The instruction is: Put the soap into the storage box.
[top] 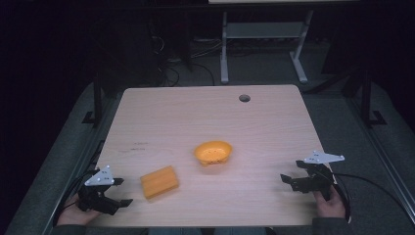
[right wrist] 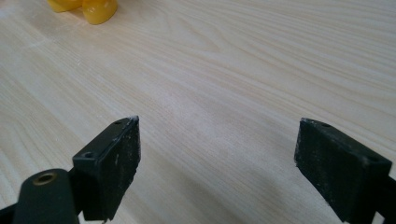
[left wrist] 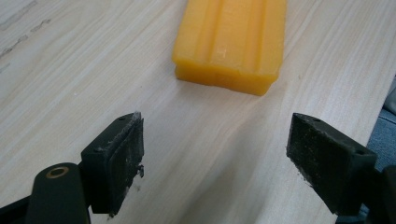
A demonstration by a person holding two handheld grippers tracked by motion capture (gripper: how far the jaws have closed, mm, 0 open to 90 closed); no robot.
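From the high view, the left tongs [top: 119, 192] hover open at the table's [top: 274, 122] near left corner, just beside the orange block [top: 159, 182], while the right tongs [top: 289, 179] wait open by the near right edge, well apart from the orange bowl [top: 213, 152] at the table's middle. In the left gripper view the orange block [left wrist: 231, 42] lies flat straight ahead of the spread jaws, so this looks like the approach; next, advance and close across it. In the right gripper view bare wood lies between parted jaws, the orange bowl [right wrist: 95, 10] far off.
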